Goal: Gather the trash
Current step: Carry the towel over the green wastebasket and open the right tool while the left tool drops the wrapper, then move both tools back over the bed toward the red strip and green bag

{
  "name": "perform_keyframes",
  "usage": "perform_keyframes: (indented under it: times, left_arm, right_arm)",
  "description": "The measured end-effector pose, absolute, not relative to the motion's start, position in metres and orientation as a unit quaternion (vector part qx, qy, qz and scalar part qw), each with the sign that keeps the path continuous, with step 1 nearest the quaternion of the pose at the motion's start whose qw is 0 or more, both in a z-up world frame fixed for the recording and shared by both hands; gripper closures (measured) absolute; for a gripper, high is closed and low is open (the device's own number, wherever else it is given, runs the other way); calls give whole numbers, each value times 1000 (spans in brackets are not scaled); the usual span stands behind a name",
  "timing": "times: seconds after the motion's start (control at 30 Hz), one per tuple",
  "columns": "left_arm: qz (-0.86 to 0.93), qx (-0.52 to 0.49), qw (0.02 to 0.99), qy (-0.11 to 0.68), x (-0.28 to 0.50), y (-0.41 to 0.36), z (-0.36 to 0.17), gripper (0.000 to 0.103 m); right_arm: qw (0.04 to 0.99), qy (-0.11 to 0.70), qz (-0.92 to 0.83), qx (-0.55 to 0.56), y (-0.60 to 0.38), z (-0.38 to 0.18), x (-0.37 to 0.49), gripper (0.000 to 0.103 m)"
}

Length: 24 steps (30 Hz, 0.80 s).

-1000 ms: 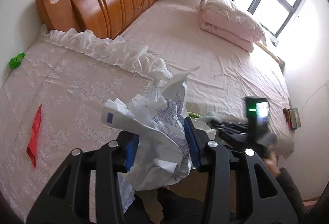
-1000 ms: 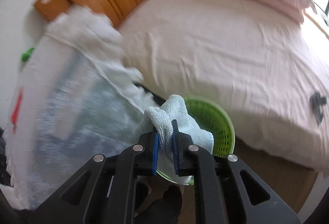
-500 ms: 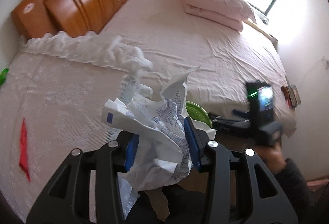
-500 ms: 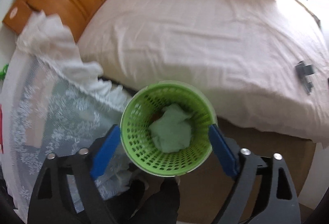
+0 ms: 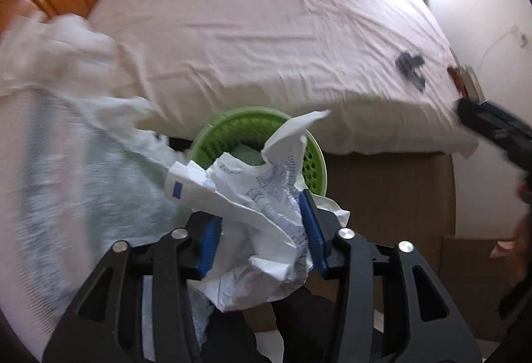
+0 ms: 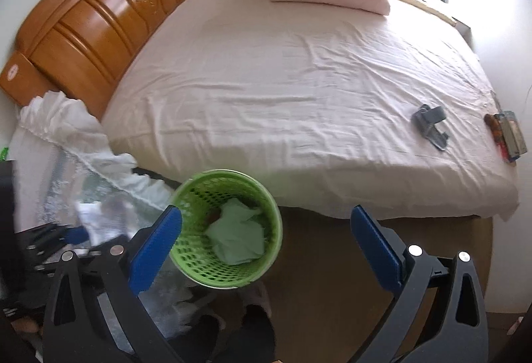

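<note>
My left gripper, its jaws just easing apart, pinches crumpled white paper above the green basket on the floor beside the bed. My right gripper, freshly spread wide, holds nothing; a pale green cloth lies in the basket.

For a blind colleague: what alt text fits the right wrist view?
The right gripper, wide open and empty, hangs over a green basket holding a pale green cloth on the floor beside a bed. A grey clamp lies on the sheet.
</note>
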<state>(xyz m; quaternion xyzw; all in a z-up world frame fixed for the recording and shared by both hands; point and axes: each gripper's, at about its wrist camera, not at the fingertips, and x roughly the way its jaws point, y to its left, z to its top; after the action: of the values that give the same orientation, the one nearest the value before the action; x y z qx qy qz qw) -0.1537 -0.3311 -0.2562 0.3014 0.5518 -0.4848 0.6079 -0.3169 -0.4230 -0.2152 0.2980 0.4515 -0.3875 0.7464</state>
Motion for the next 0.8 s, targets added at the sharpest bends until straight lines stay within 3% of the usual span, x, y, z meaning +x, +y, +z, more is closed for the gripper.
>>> perform_keyframes:
  times: [0.07,0.17,0.43,0.63,0.8]
  left_arm:
    - [-485,313,594,560,-163,-342,-279,39]
    - [-480,326,587,564,-174,-349,-299,24]
    - [-468,313,586,583,-177,-354,-301,20]
    - [-459,268,652,541,-155,-328,-234,20]
    - [-433,202,725,496,-125,-280,-158,10]
  right_arm:
    - [742,455,-388,302,-428,-220,-324,2]
    - [733,465,-392,302,-433,-230,-331,2]
    - [725,480,-386,308,-437,-248,-339,2]
    - [755,453,-372,294,-433,-216,-323,2]
    - [807,415,-333,258,-418,-166,-285,2]
